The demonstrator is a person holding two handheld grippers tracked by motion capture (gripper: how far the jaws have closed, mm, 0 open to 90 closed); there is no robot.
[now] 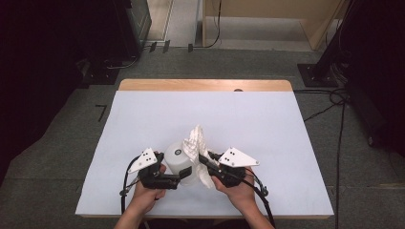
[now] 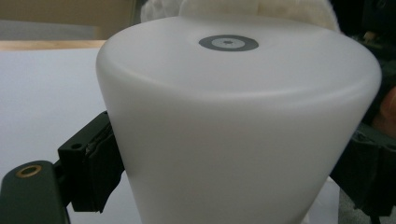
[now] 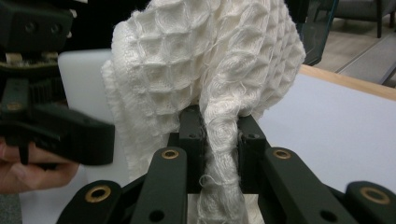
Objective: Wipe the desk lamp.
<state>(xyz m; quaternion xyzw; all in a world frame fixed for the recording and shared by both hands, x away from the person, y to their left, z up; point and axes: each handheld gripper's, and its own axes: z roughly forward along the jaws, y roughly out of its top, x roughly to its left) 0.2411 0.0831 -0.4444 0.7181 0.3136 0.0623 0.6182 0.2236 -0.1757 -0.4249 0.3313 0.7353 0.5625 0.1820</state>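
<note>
Mid-wipe: left claw [image 1: 185, 172] clamped on inverted white translucent plastic cup [image 1: 180, 160], right claw [image 1: 204, 161] pinching white waffle-weave cloth [image 1: 197, 143] at cup's 3 o'clock; next, rub across wall.

Both forearms come in from 6 o'clock in the high view, angled toward each other so the grippers almost meet near the middle. Left hand [image 1: 145, 191] wraps its gripper from below, and the left gripper [image 1: 184, 171] points toward about 2 o'clock with its jaws spread wide and pressed against both sides of what it holds. Right hand [image 1: 239, 191] cups the right gripper [image 1: 204, 161], which aims at roughly 10 o'clock, jaws pinched nearly together on what's between them. Grey three-cornered plates sit on top of both, cables trailing back toward the wrists.
</note>
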